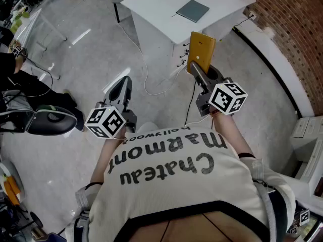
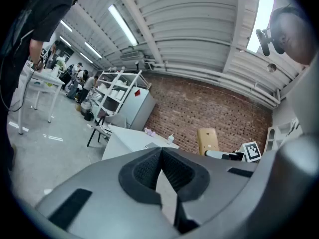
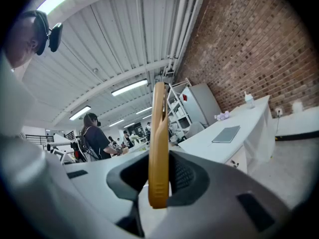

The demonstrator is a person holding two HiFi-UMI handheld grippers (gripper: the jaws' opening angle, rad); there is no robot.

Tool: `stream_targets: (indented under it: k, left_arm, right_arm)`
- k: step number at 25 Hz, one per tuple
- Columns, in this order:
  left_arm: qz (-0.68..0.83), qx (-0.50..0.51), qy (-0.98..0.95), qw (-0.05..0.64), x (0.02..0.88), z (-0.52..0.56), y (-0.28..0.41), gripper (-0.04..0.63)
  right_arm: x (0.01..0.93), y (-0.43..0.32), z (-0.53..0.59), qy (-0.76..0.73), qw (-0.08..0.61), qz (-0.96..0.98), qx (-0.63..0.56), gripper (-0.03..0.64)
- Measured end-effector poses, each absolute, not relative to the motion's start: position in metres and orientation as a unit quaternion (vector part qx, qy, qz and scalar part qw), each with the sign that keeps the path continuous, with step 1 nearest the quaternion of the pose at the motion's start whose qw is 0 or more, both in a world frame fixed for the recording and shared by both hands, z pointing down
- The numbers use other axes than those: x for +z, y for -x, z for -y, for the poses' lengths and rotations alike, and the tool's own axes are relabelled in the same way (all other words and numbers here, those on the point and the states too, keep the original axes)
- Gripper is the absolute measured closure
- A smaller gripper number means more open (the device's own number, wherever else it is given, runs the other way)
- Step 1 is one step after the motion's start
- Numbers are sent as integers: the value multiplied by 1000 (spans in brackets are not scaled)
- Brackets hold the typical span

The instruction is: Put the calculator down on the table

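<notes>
Although the calculator (image 1: 202, 50) is securely taken up, the task proper is not yet carried out: no part of it rests on the worktop (image 1: 151, 4).

Nearest the camera, both of the person's forearms reach forward from the body, one gripper in each hand.

The left gripper (image 2: 160, 156) is held roughly level and points ahead over the floor (image 1: 91, 49). Its own view shows the pads pressed together at the tips with nothing between them. It has no evident part in the work at this moment.

The right gripper (image 3: 159, 178) is carried further forward, also about level. It pinches the lower end of the calculator, an ochre-yellow slab that stands upright and rises well above the jaws. In the right gripper view the slab appears edge-on with a pad bearing on each face. The grip appears sound.

Beyond the calculator lies open floor with a trailing white cable (image 1: 146, 79). Then comes the white worktop, well apart from the load. A flat grey item (image 1: 193, 10), possibly a notebook or tablet, lies toward its far part. The near portion is bare and appears to offer ample room. A brick wall (image 1: 287, 14) closes the scene on the right.

Assessment: pickup complete. What remains is the carry to the worktop, the lowering, probably a turn to lay the slab flat, and the release.
</notes>
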State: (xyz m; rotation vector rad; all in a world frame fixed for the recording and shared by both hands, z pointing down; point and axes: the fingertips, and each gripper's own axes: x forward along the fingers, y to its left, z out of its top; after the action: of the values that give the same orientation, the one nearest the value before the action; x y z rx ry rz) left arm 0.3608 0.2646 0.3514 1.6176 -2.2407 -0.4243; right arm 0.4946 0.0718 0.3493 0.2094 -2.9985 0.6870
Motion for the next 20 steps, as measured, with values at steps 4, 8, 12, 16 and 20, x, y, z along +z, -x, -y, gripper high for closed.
stream_targets:
  k: [4, 8, 12, 16, 20]
  left_arm:
    - [789, -150, -569, 175, 356, -267, -363, 594]
    - [794, -148, -565, 170, 360, -271, -363, 594]
    - [796, -141, -563, 171, 358, -258, -342, 594]
    - [793, -145, -566, 172, 360, -236, -305, 594]
    - [788, -149, -572, 173, 359, -219, -266, 594]
  right_arm:
    - [357, -499, -73, -70, 32, 970, 229, 525]
    - [363, -499, -76, -71, 36, 971, 226, 525]
    - [367, -479, -65, -73, 45, 970, 229, 525]
    - [372, -445, -45, -81, 50, 966, 240, 525]
    - [369, -407, -32, -80, 46, 967, 238, 525]
